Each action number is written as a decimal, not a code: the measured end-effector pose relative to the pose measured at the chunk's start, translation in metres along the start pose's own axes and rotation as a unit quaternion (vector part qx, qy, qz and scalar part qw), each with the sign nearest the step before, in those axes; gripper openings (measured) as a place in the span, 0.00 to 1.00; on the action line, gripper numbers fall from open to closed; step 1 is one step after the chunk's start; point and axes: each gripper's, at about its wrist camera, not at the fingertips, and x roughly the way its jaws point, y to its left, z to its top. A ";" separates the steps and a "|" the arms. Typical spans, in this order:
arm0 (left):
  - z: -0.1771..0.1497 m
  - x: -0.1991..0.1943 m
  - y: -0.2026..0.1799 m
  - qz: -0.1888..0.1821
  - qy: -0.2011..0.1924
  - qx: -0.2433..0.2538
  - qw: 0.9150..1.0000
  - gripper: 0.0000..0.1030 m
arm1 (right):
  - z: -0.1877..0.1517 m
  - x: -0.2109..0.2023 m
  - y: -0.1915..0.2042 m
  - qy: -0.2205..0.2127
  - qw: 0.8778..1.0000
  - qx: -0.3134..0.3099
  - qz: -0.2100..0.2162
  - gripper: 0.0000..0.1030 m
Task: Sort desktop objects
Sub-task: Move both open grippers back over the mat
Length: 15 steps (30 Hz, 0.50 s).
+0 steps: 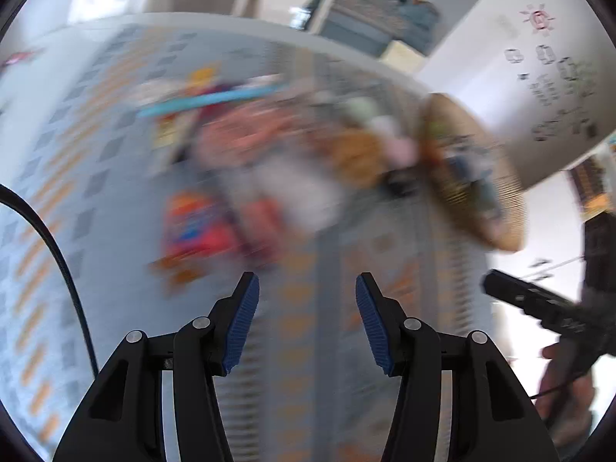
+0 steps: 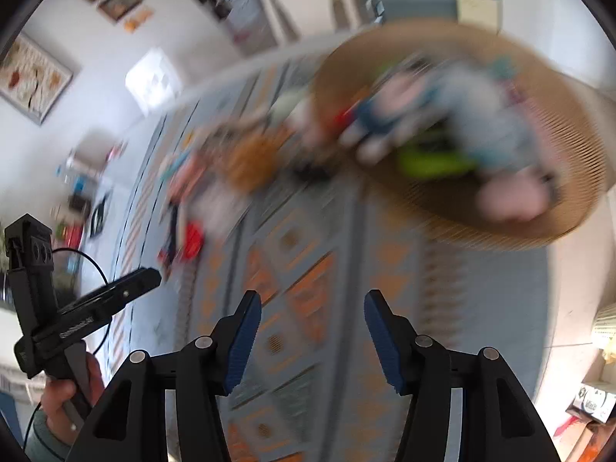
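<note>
Hovering spread and empty above the patterned table (image 1: 300, 308), the left claw (image 1: 307, 321) and right claw (image 2: 312, 331) seem between picks; next, choosing from the blurred clutter (image 1: 246, 177) beside the woven basket (image 2: 569, 177).

Left hand-held gripper (image 1: 307, 317) and right hand-held gripper (image 2: 312, 327), both with jaws wide apart and empty.

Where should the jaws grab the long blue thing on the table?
Grab the blue stick near its middle, coming from above. It lies flat on top of the toy pile, long and thin, so the jaws should close across its narrow width. Blur hides its exact shape.
</note>
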 end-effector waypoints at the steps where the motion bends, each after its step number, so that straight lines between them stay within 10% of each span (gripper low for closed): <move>1: -0.009 -0.002 0.015 0.018 -0.001 -0.002 1.000 0.49 | -0.006 0.010 0.013 0.014 1.000 -0.006 0.001 0.53; 8: -0.038 0.000 0.104 0.090 0.005 -0.004 0.996 0.49 | -0.031 0.063 0.086 0.032 0.997 -0.031 -0.058 0.54; 15: -0.028 0.006 0.137 0.112 -0.057 0.027 0.992 0.49 | -0.036 0.102 0.108 -0.054 0.989 -0.021 -0.139 0.55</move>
